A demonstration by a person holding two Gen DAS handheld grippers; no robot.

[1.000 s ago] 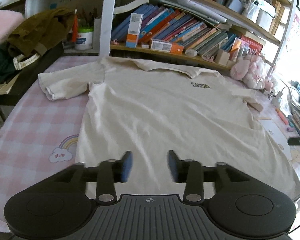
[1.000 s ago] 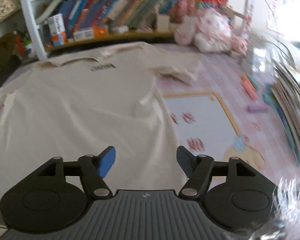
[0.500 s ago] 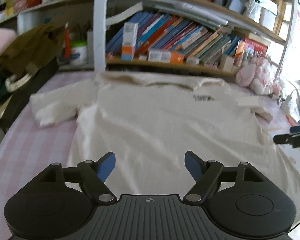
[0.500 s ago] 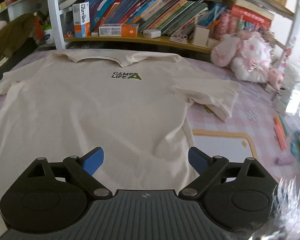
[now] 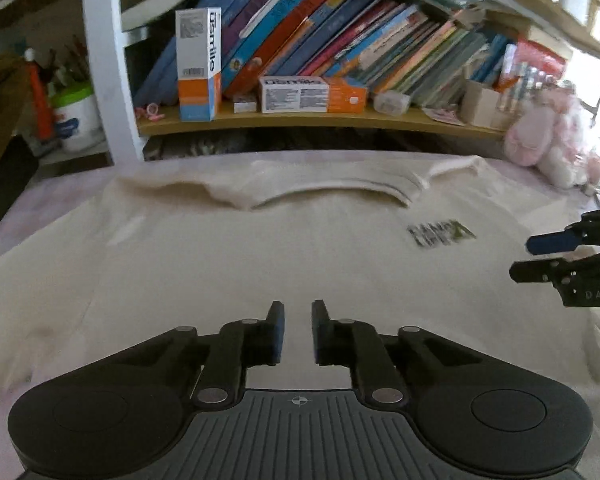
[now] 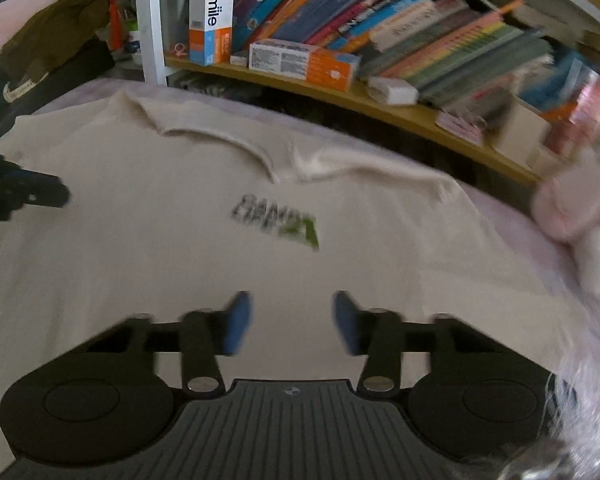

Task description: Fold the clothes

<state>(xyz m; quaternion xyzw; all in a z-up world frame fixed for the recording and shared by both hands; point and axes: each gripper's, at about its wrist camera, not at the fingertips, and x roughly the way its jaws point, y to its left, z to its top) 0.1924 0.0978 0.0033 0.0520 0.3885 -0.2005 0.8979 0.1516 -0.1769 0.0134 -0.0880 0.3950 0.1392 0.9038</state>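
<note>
Nearest in the left wrist view, the left gripper (image 5: 298,330) hangs low over the cream T-shirt (image 5: 260,264) with its jaws drawn close but a narrow gap between the blue pads, nothing held in it; in the right wrist view the right gripper (image 6: 288,320) hovers over the same shirt with its jaws well apart and empty (this view is blurred, so fine detail is lost). The T-shirt lies spread flat, front up, on a pale pink surface (image 5: 48,188), its chest logo (image 6: 276,220) just beyond the right gripper and its collar (image 5: 328,192) farther off toward the shelf. Each gripper shows at the edge of the other's view, both over the upper chest. Behind the shirt a wooden bookshelf (image 5: 320,122) carries leaning books, an upright toothbrush box (image 5: 198,64) and a pink plush toy (image 5: 548,140) at the right end
</note>
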